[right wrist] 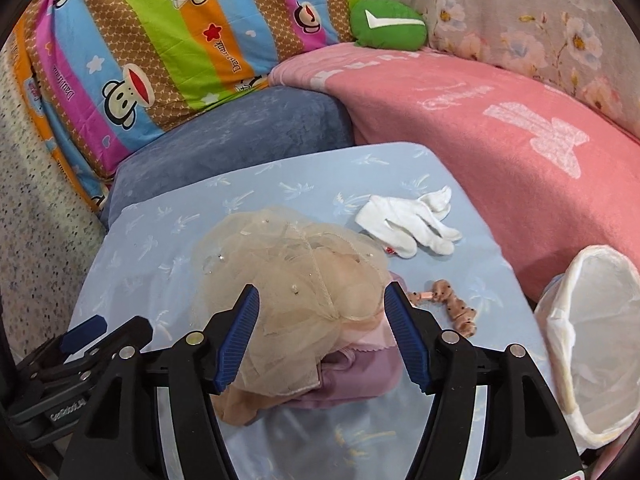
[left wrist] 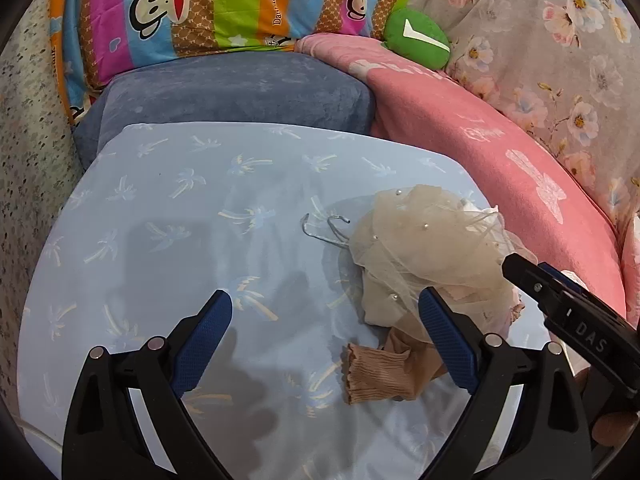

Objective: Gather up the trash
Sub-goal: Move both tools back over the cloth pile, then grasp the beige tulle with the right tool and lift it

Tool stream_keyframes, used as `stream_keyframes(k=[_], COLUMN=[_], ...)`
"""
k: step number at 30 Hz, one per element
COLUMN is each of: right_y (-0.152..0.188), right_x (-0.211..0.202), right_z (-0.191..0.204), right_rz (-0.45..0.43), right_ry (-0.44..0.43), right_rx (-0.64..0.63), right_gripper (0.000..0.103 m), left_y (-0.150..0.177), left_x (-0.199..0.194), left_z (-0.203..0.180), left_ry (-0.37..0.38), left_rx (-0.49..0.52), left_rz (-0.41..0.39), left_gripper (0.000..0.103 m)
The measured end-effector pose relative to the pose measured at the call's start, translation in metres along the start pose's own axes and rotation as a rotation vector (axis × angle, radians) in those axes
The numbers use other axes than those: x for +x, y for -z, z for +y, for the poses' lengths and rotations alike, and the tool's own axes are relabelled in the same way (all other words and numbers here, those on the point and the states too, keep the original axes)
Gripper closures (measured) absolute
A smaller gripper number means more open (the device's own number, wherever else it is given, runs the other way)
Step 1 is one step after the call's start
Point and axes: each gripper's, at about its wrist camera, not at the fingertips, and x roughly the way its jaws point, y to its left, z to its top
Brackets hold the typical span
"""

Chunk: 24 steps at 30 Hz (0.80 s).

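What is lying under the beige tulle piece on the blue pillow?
Under the beige tulle, a pink garment, a mauve one and a tan ribbed cuff poke out. Anything deeper is covered.

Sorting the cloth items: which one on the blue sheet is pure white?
The white glove, lying flat beyond the beige tulle bundle, near the pink blanket; the others are beige, pink or lilac.

home bedroom or sleeping corner. bedding piled all round: striped cartoon-monkey quilt, pink blanket, floral cover, blue-grey velvet cushion, green plush toy. pale blue palm-print sheet in the middle. speckled floor at left edge.
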Motion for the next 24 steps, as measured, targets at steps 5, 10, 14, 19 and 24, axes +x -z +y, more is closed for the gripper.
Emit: stream_keyframes(k=[5,10,14,19,24], right_y=[0.002,0.005,0.005,-0.004,-0.01], right_x=[0.015,0.019,0.004,-0.03,-0.069], right_z=[-0.001,-0.003,-0.005,-0.011,-0.026], right_rz=[0.029,0.059,0.028,-0.049,-0.127], right_ry=[-0.008,-0.023,-0.032,-0.013,0.008], right_rx=[0.021,0.032,0.03,0.025,0.053], right_gripper=[0.047,0.097,0.101,0.102,0.102], left_y=[0.002,0.004,0.006,0.015,0.023], left_x=[0.003,0.006,0.005,0.004,0.003], left_z=[0.004,0.003,-0.003,-0.02,-0.036], left_ry=[-0.003,0.003,0.022,0.046,0.067], left_rx=[-0.004,-0.001,0.001,0.037,0.071], left_rz=[0.012,0.023,0.025,0.036,0.047], left_gripper=[0.013,0.013,0.013,0.013,0.013])
